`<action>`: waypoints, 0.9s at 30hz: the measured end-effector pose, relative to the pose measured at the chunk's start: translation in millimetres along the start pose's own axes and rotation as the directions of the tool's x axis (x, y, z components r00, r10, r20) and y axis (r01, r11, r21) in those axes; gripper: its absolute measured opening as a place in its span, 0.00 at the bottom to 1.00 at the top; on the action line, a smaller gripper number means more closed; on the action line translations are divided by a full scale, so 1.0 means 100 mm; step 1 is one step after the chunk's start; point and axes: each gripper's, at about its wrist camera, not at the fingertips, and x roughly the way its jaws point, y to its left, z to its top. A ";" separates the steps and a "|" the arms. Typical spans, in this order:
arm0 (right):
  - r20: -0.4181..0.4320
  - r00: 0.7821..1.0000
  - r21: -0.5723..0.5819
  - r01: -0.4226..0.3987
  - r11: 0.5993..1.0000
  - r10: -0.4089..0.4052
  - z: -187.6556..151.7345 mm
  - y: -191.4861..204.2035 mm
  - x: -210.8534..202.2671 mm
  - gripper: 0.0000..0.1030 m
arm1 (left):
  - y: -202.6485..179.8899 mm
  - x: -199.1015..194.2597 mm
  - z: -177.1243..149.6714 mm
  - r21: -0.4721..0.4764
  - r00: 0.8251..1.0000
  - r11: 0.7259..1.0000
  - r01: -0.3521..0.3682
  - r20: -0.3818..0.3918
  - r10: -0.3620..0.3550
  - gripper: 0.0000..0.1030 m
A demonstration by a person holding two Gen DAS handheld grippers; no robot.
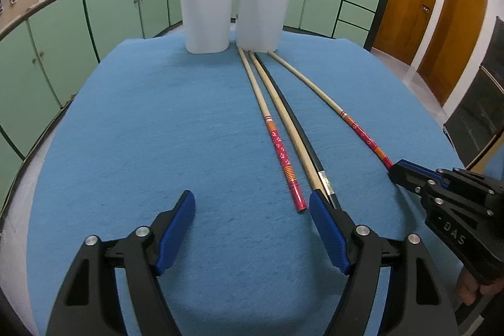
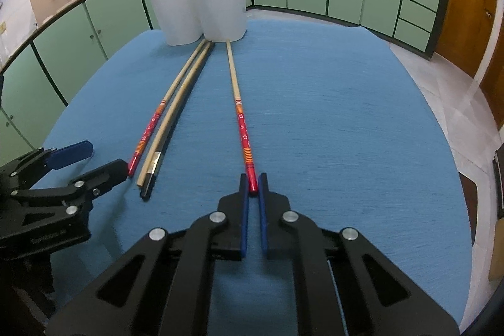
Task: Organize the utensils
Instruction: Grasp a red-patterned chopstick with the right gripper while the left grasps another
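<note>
- The right gripper (image 2: 254,183) is pinched onto the red end of a lone chopstick (image 2: 237,104) lying on the blue bench (image 2: 346,122).
- The left gripper (image 1: 252,203) gapes wide, holding nothing.
- Three chopsticks (image 1: 277,115) lie just ahead of it, to its right.
- Two white cups (image 1: 234,10) stand beyond, sticks inside.

black grippers (image 2: 254,183), blue-padded jaws, silver screws, white "das" marking.
</note>
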 end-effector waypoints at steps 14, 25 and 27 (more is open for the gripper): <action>-0.004 0.998 -0.024 -0.066 0.998 0.066 0.00 0.03 0.02 0.05 | 0.06 0.01 -0.01 -0.024 0.999 0.999 -0.049 0.011 0.049 0.33; -0.009 0.995 -0.032 -0.100 0.995 0.100 0.00 0.04 0.02 0.11 | -0.02 0.02 -0.01 0.008 0.997 0.997 -0.071 0.013 0.071 0.24; -0.008 0.995 -0.027 -0.104 0.994 0.104 -0.01 0.03 0.03 0.08 | -0.02 0.02 -0.01 0.010 0.998 0.998 -0.061 0.013 0.061 0.06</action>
